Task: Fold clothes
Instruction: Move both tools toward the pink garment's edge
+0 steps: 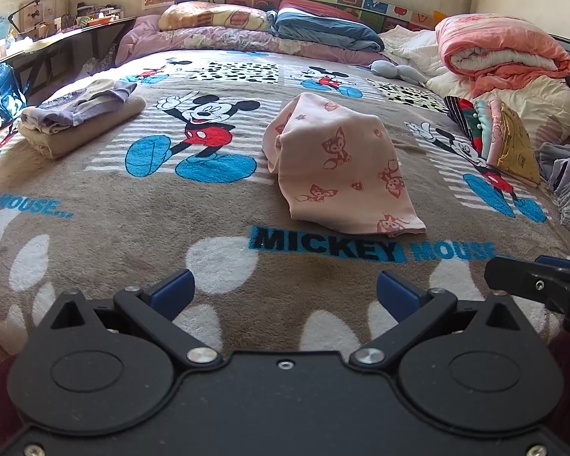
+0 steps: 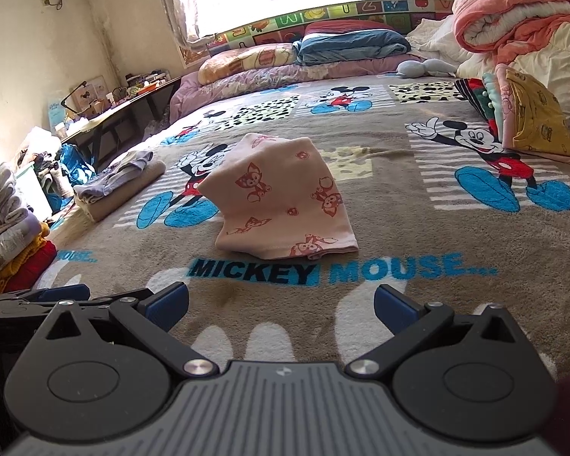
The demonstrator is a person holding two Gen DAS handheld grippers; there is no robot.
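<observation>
The pink garment [image 1: 342, 163] lies humped mid-blanket [image 1: 95, 235] at my twelve o'clock, loosely folded. My left gripper [image 1: 283, 288] and right gripper [image 2: 281, 302] hover short of it, jaws wide, empty. I'd pinch the near hem's two corners evenly, keeping the layers aligned.

Left tool [image 1: 285, 290] and right tool [image 2: 281, 304] sit side by side — jaws spread, holding nothing.

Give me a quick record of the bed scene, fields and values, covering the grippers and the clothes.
left gripper: jaws open, holding nothing
right gripper: jaws open, holding nothing
pink garment: loosely folded, mid-bed, humped up
folded stack: left side of blanket
upright folded clothes: right side
surface: Mickey Mouse blanket
</observation>
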